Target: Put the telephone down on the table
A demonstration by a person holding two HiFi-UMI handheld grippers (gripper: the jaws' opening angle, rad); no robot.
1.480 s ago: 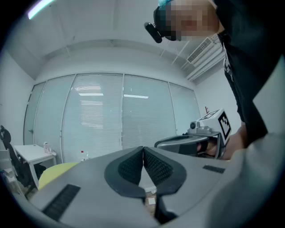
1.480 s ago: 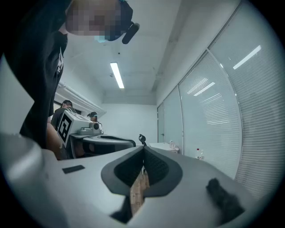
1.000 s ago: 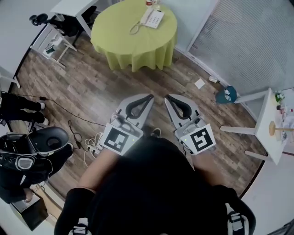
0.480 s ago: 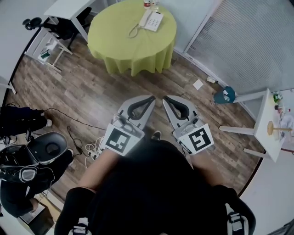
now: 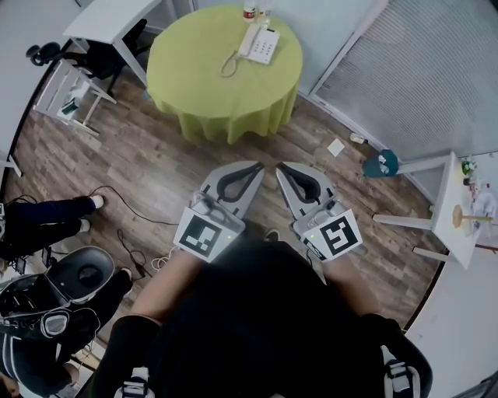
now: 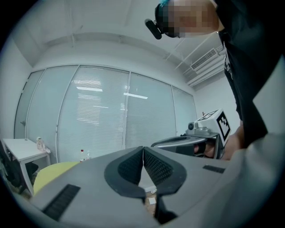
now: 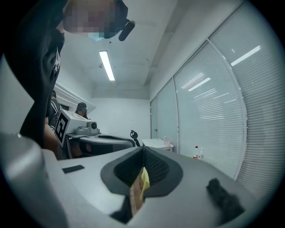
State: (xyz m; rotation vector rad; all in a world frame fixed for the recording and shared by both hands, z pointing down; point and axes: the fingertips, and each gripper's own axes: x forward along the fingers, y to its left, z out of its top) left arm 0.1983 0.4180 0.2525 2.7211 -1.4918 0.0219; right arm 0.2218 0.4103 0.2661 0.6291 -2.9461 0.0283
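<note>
The left gripper and right gripper, jaws pressed together and empty, are pointing toward the telephone, which is sitting well ahead on the green-draped counter's far side, about equally distant from both.

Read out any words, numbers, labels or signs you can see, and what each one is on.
No text here can be read.
On the left gripper, the marker cube: black-and-white square pattern, no letters.
On the right gripper, the marker cube: the same, no letters.
Keypad of the telephone: too small to read.
Label of the bottle: too small to read.
</note>
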